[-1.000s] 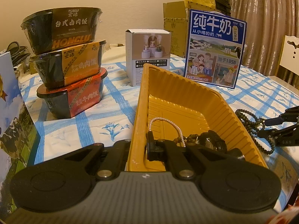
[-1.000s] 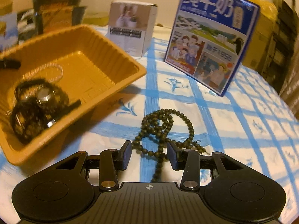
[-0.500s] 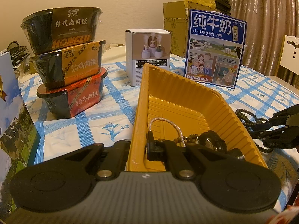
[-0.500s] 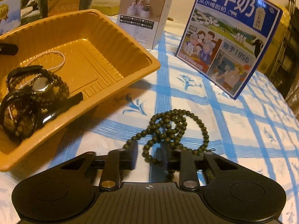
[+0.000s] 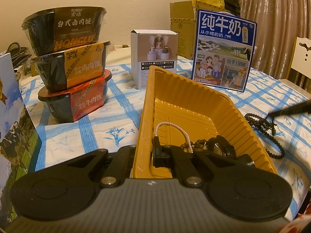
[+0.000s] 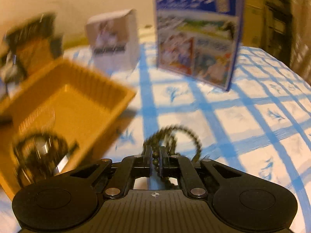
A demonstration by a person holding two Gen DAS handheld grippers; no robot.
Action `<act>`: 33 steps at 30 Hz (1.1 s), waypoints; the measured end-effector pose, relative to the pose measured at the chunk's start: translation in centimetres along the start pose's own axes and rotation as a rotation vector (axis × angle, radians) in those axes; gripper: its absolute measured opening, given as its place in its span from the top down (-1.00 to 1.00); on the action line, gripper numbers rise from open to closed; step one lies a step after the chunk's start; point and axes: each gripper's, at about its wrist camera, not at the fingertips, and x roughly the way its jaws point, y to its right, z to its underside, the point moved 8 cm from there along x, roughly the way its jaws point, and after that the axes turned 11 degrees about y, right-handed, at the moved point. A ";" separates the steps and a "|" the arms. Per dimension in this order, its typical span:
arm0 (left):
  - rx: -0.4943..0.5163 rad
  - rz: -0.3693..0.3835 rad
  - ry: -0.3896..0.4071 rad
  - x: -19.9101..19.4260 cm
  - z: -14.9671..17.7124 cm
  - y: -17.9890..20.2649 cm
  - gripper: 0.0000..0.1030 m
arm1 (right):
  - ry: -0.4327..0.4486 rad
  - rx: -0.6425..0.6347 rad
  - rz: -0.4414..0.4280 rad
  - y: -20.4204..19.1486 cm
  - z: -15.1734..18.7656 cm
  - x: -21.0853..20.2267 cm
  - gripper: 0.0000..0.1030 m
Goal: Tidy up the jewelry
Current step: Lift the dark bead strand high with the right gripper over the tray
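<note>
We note pearls (image 5: 171,130) and watch (image 5: 218,148) already in the yellow tray (image 5: 194,95), left gripper (image 5: 144,153) clamped on its rim, right gripper (image 6: 155,160) just closed on the bead necklace (image 6: 180,134) beside the tray, not yet inside.

We found a home dining room. Ahead of the left fingers stood a table under a blue-checked floral cloth (image 5: 120,104), bearing stacked instant rice bowls (image 5: 72,66), a milk carton box (image 5: 223,50) and a small white product box (image 5: 154,56). Beyond these we noted pleated curtains (image 5: 272,19), a cardboard box (image 5: 182,27) and a white chair back (image 5: 302,58), right of the fingers.
</note>
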 end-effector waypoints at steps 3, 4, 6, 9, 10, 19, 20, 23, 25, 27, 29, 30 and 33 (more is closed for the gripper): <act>0.001 0.001 0.000 0.0 0.0 0.0 0.94 | 0.068 0.069 -0.005 1.1 -3.9 -2.0 0.88; 0.002 0.000 0.000 0.0 0.0 0.0 0.94 | 0.092 0.087 -0.008 1.5 -5.3 -2.8 0.88; 0.004 0.001 0.000 0.0 0.0 0.0 0.94 | 0.140 0.112 -0.014 1.8 -8.3 -4.5 0.88; 0.007 0.003 0.002 0.0 -0.1 0.1 0.94 | 0.203 0.113 -0.022 1.6 -12.5 -7.1 0.88; 0.008 0.003 0.003 0.0 -0.1 0.1 0.94 | 0.225 0.112 -0.026 1.5 -13.9 -8.0 0.88; 0.005 0.005 0.003 -0.1 -0.2 0.2 0.93 | 0.340 0.010 -0.041 -1.2 -23.0 -14.4 0.88; 0.005 0.005 0.003 -0.1 -0.3 0.2 0.93 | 0.348 -0.006 -0.038 -1.6 -23.6 -14.8 0.88; 0.003 0.006 0.005 -0.1 -0.3 0.2 0.93 | 0.366 -0.046 -0.040 -2.8 -25.4 -15.8 0.88; 0.000 0.006 0.003 -0.1 -0.3 0.1 0.93 | 0.378 -0.055 -0.053 -3.6 -26.5 -16.4 0.88; -0.006 0.007 0.002 -0.1 -0.3 0.1 0.93 | 0.396 -0.069 -0.060 -4.7 -27.4 -17.1 0.88; -0.006 0.007 0.003 -0.1 -0.3 0.1 0.93 | 0.415 -0.081 -0.070 -5.7 -28.3 -17.8 0.88; -0.006 0.007 0.003 -0.1 -0.3 0.1 0.93 | 0.422 -0.086 -0.079 -6.1 -28.7 -18.1 0.88; -0.012 0.007 0.001 0.0 -0.2 0.0 0.93 | 0.450 -0.097 -0.108 -7.9 -30.0 -19.1 0.88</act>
